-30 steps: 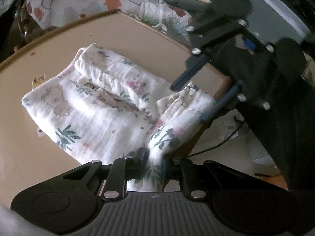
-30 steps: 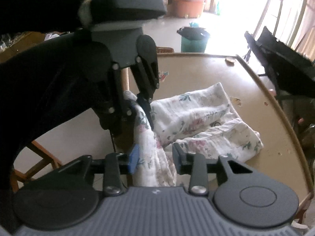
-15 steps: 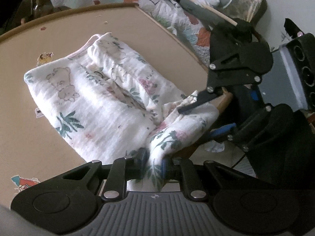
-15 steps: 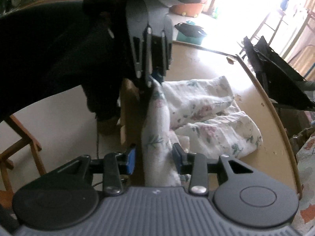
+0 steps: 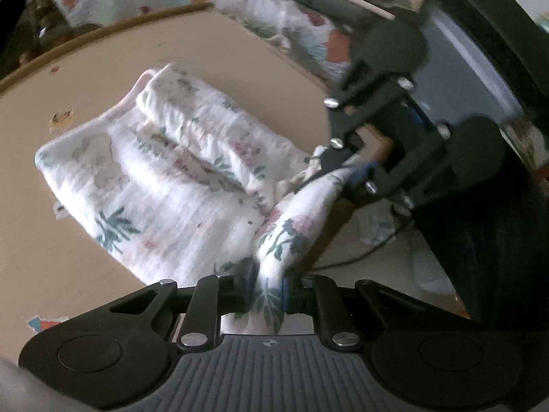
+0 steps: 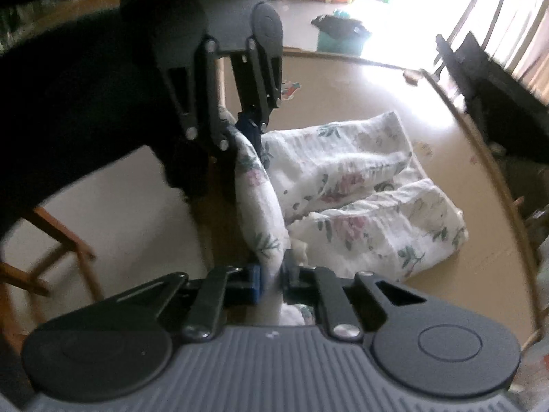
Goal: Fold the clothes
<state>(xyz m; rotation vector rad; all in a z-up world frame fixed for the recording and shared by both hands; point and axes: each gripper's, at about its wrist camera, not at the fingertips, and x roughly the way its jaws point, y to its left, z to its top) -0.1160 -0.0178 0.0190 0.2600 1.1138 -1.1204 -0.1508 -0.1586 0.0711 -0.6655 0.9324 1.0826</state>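
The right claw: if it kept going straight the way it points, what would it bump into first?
Probably the floral cloth already pinched in the right claw; beyond that stretched strip, the left claw holding its far end.

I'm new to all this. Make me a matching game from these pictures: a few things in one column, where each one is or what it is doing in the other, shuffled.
Things:
1. left hand-held gripper
2. floral garment
3. round tan table
4. green bin

Places or states:
A. on the floor beyond the table
B. clamped on a bunched end of the cloth
C. lying partly folded on the tabletop
D. under the clothing

Pairs: 1-B, 2-C, 3-D, 4-A
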